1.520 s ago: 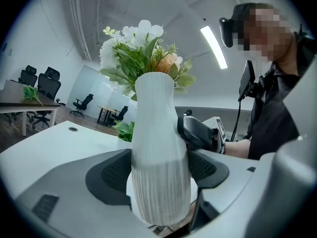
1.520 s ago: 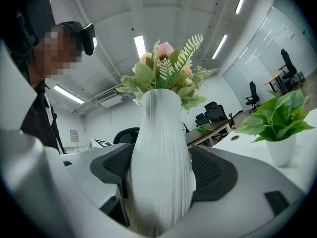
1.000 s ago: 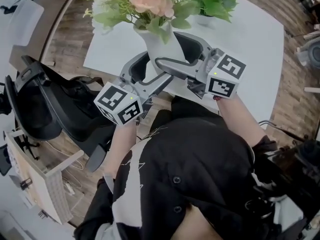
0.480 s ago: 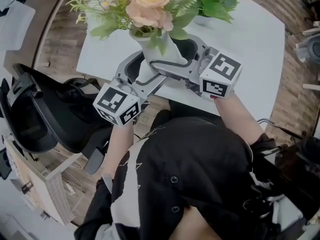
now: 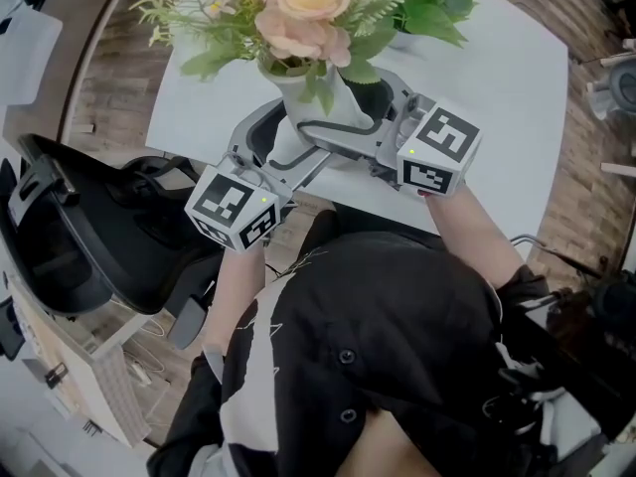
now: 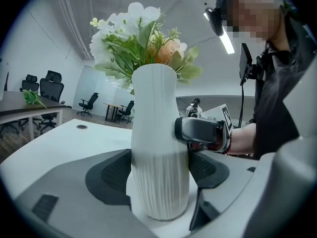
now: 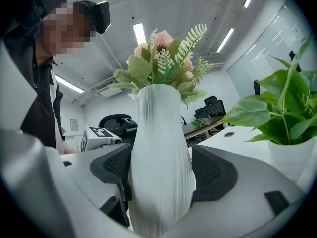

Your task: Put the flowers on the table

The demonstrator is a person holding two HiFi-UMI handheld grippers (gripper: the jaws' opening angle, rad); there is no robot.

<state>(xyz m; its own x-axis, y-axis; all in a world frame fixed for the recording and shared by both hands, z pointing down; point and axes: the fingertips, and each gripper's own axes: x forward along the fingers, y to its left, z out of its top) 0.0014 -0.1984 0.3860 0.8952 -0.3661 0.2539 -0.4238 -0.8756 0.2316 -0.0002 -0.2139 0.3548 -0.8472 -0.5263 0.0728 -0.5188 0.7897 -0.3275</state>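
Note:
A white ribbed vase [image 5: 316, 107] of pink and white flowers [image 5: 298, 8] with green leaves stands upright above the near edge of the white table [image 5: 497, 97]. Both grippers hold it from opposite sides. My left gripper [image 5: 298, 135] is shut on the vase's lower body [image 6: 158, 148], its dark pads [image 6: 111, 175] pressed against either side. My right gripper [image 5: 353, 107] is shut on the same vase [image 7: 161, 152], with pads [image 7: 213, 170] against it. I cannot tell whether the vase's base touches the table top.
A potted green plant [image 5: 427, 8] stands on the table just beyond the vase, close at the right in the right gripper view [image 7: 287, 128]. A black office chair [image 5: 89, 227] sits left of the person. Other desks and chairs lie far back.
The vase and both grippers have shifted a little forward and to the left over the table's near edge. Both holds are unchanged.

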